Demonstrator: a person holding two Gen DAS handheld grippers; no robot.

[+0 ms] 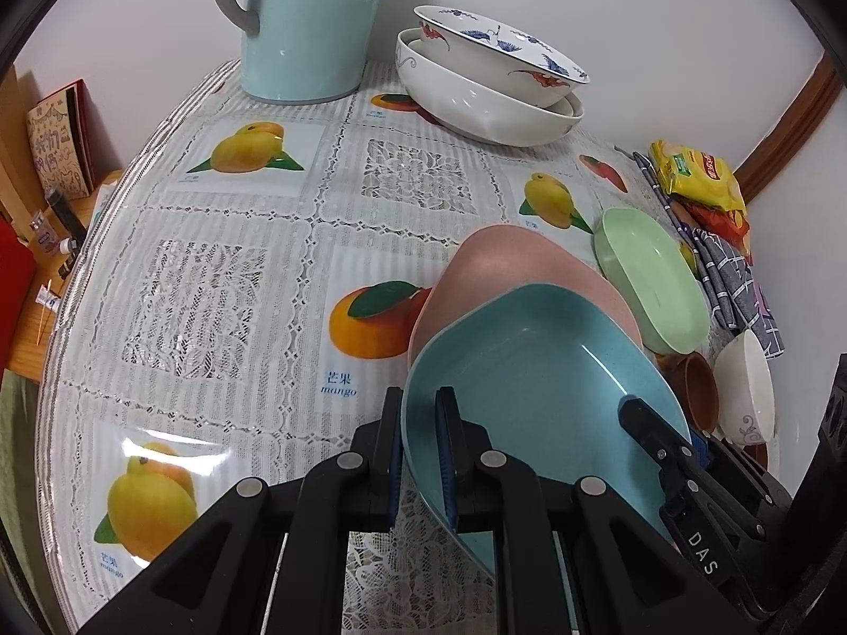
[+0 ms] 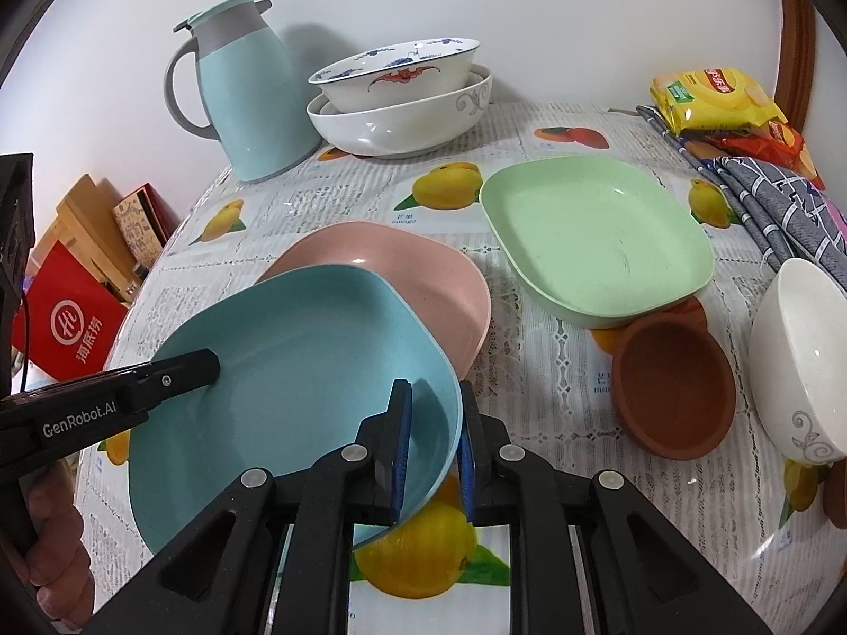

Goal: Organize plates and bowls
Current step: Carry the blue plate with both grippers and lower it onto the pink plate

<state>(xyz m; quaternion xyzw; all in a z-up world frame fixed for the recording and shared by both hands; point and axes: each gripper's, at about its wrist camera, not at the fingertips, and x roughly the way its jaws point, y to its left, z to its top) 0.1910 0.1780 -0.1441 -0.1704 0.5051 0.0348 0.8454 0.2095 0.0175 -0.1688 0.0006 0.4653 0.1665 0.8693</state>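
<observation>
Altogether, counted from both wrist views:
Square plates: three, namely a blue plate (image 2: 296,370), a pink plate (image 2: 402,270) and a green plate (image 2: 598,243).
Large round bowls: two, a patterned bowl (image 2: 402,71) nested inside a plain white bowl (image 2: 402,121) at the back beside a pale blue jug (image 2: 249,95).
Small bowls: two, a brown bowl (image 2: 672,386) just beside the green plate's near edge, and a white bowl (image 2: 799,360) tilted on its side at the right.
Snack packets: at least two, yellow over orange (image 2: 714,98), on a grey cloth (image 2: 773,201).
Blue plate: tilted, its far edge lying over the pink plate, above the fruit-print tablecloth (image 1: 222,275).
Left gripper (image 1: 421,455): jaws nearly closed, pinching the blue plate's rim between the blue pads.
Right gripper (image 2: 431,455): jaws a narrow gap apart, astride the opposite rim; the inner pad lies against the plate, and whether the outer pad touches cannot be told.
</observation>
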